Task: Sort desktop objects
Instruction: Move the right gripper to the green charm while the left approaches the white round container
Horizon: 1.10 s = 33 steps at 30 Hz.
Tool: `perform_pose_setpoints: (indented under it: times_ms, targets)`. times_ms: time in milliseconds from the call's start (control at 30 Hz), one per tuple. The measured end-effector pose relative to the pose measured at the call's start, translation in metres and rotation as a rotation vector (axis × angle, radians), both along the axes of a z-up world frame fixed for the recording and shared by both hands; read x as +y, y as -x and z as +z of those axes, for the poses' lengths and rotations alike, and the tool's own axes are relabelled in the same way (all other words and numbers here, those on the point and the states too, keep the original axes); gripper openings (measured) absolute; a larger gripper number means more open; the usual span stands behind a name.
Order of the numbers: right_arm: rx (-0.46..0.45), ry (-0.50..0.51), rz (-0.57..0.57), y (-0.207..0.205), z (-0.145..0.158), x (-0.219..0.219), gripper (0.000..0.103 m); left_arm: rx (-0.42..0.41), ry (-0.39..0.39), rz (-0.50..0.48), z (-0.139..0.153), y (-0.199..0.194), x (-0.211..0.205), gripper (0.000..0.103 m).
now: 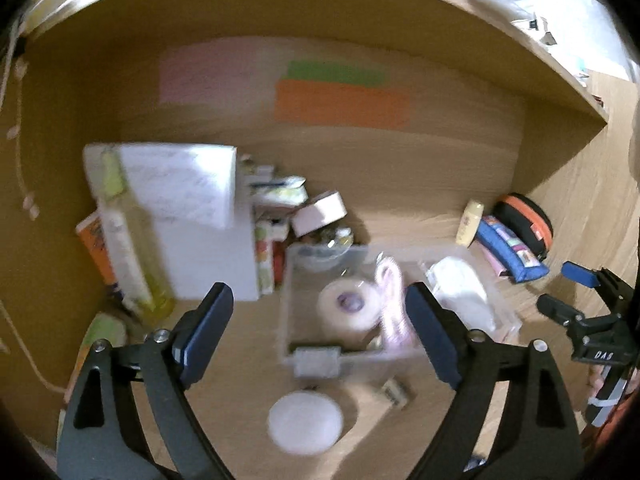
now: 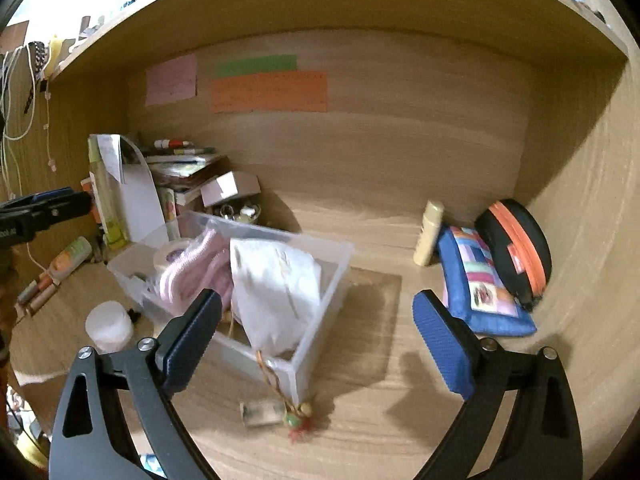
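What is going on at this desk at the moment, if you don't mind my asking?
A person is sorting desk clutter with a hand-held gripper in each hand. Both the left gripper and the right gripper are open and hold nothing. They hover in front of a clear plastic bin that already holds a tape roll, a pink cord and a white bag. A white round lid, a small charm and a blue pouch lie outside the bin on the desk.

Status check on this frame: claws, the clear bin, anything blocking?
Left claw open, empty. Right claw open, empty. Clear bin on desk holds tape roll, pink cord, white bag. Nothing blocking.
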State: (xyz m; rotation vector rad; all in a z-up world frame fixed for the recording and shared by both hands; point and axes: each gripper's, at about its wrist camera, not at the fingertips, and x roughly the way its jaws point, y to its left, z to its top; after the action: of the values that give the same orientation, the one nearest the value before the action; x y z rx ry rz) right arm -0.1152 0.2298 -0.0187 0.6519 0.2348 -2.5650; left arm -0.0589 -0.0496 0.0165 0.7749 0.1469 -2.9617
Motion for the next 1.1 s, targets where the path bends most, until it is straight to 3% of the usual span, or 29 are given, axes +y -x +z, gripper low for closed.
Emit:
perform_pose_setpoints:
  times_ms: [267,633,800,967,1100]
  targets:
    - [-0.095,-0.052,-0.024,-0.005,-0.034,0.01,0.096,-0.116,-0.009,0.029,-0.04,-0.016,-0.014,0.089]
    - [-0.198,-0.144,-0.063,-0.005,-0.079,0.013,0.094,-0.264,-0.031,-0.048,-0.09,-0.013,0.001,0.089]
    - [-0.272,-0.145,-0.02,0.007,-0.086,0.008,0.084,-0.331,-0.043,-0.062,-0.105,-0.002,0.006,0.089]
    - [-0.366,-0.118,0.025,0.021,-0.095,0.004,0.064,-0.351,-0.028,-0.054,-0.109,0.007,0.007,0.089]
    - [-0.409,-0.092,0.046,0.031,-0.098,0.003,0.057,-0.367,-0.02,-0.043,-0.114,0.015,0.008,0.089]
